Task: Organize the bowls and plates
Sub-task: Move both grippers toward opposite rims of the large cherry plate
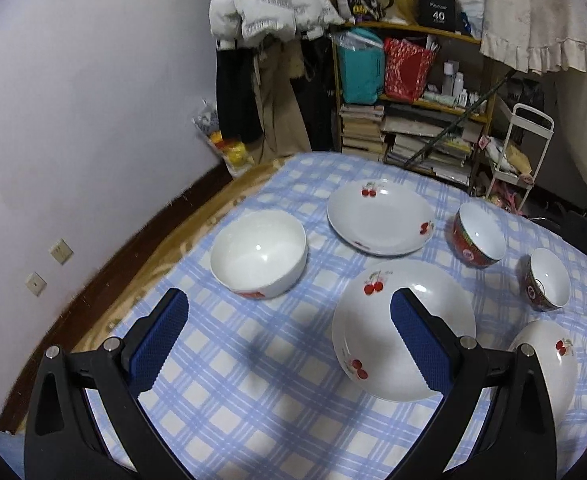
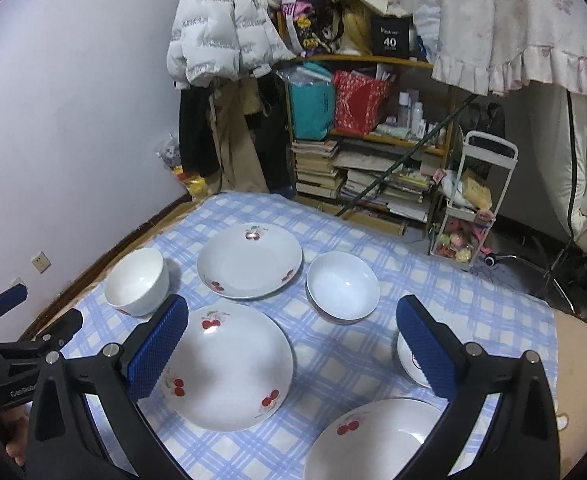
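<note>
Blue-checked tablecloth covers table; cluttered bookshelf and hanging white jacket behind. Three cherry-print plates on cloth: far plate, middle plate, near plate at bottom edge. Plain white bowl at left, red-sided bowl right of far plate, small bowl further right, partly hidden in right wrist view. Left gripper spread wide, empty, above cloth beside middle plate. Right gripper also spread, holding nothing.
</note>
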The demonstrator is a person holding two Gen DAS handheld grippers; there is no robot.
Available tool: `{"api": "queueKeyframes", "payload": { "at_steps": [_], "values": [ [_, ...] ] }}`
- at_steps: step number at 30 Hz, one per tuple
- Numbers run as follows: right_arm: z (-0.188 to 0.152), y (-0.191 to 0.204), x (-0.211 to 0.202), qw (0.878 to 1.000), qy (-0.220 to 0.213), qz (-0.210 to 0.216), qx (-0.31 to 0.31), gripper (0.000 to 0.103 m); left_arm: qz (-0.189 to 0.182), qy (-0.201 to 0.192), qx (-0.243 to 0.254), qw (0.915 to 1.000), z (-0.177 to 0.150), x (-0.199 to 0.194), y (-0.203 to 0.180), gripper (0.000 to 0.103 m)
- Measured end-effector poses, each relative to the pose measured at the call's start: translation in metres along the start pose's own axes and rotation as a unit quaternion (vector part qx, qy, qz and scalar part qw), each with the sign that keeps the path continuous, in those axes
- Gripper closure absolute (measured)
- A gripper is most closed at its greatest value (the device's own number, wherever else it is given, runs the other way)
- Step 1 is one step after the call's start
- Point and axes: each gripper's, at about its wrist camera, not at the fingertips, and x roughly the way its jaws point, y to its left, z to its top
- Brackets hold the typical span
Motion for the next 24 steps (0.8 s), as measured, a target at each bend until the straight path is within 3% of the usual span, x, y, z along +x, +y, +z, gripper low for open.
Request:
{"api": "queueKeyframes", "payload": {
  "at_steps": [16,24],
  "values": [
    [-0.028,-0.015,0.084,0.998,0.062,0.001,0.03,0.0,-0.011,0.079,-0.025,0.9965,-0.019,0.084,-0.004,0.003],
    [-0.038,-0.013,0.112,0.996,0.084,-0.009,0.003,0.0,-0.023,0.128,-0.026,0.9912,-0.033,0.119,-0.008,0.003]
  ]
}}
